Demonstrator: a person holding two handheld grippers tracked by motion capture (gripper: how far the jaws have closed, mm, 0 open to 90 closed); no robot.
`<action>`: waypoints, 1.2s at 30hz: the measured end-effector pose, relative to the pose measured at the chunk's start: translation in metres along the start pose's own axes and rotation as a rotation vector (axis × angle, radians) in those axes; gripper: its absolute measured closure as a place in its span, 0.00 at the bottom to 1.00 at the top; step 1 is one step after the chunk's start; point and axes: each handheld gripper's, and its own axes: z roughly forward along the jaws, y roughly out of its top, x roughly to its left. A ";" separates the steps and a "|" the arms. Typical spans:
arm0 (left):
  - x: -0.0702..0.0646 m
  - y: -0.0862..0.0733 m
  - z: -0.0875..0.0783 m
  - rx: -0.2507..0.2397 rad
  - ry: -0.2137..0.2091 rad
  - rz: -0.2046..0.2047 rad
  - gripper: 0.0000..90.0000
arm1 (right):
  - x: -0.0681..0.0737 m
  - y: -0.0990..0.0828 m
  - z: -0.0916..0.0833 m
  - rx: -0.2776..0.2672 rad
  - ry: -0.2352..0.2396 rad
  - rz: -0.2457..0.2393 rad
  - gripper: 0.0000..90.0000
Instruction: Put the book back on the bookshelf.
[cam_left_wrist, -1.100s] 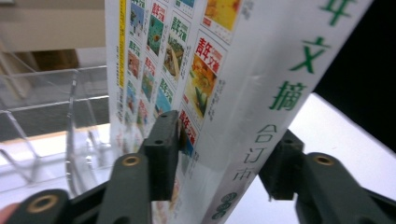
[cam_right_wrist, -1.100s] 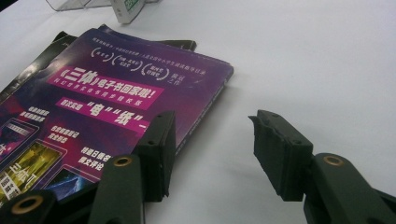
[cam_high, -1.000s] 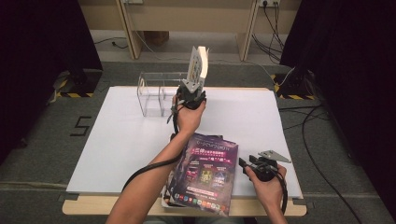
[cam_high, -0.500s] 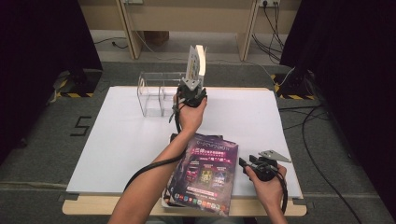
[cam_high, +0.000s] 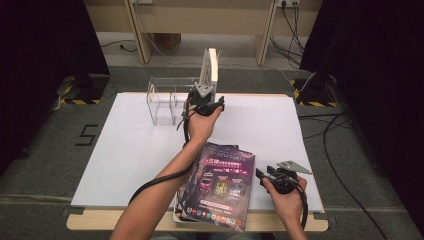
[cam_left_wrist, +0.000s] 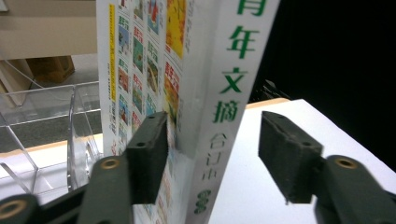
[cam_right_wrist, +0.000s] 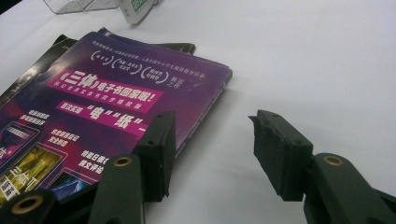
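One white-spined book (cam_high: 211, 70) stands upright at the top centre beside our clear acrylic rack (cam_high: 167, 97), our left gripper (cam_left_wrist: 212, 156) just opening with a pad touching, while our right gripper (cam_right_wrist: 212, 151) gapes beside the purple magazine (cam_high: 220, 185), ready for another.

The high view looks forward and down over the whole white surface (cam_high: 125, 165). The left gripper view rides close behind its tongs (cam_left_wrist: 212, 158), facing the upright book (cam_left_wrist: 201, 70) at 12 o'clock. The right gripper view skims low, sharing the purple magazine (cam_right_wrist: 107, 107) with the high view.
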 end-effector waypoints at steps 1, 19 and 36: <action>0.001 -0.001 -0.003 0.018 -0.004 -0.002 0.41 | 0.000 0.000 0.000 -0.001 -0.002 -0.002 0.55; 0.029 -0.032 -0.039 0.102 -0.051 -0.027 0.38 | 0.004 0.005 -0.001 -0.008 0.001 -0.015 0.55; 0.045 -0.092 -0.071 0.266 -0.179 -0.066 0.50 | 0.009 0.011 0.005 0.065 0.018 -0.012 0.58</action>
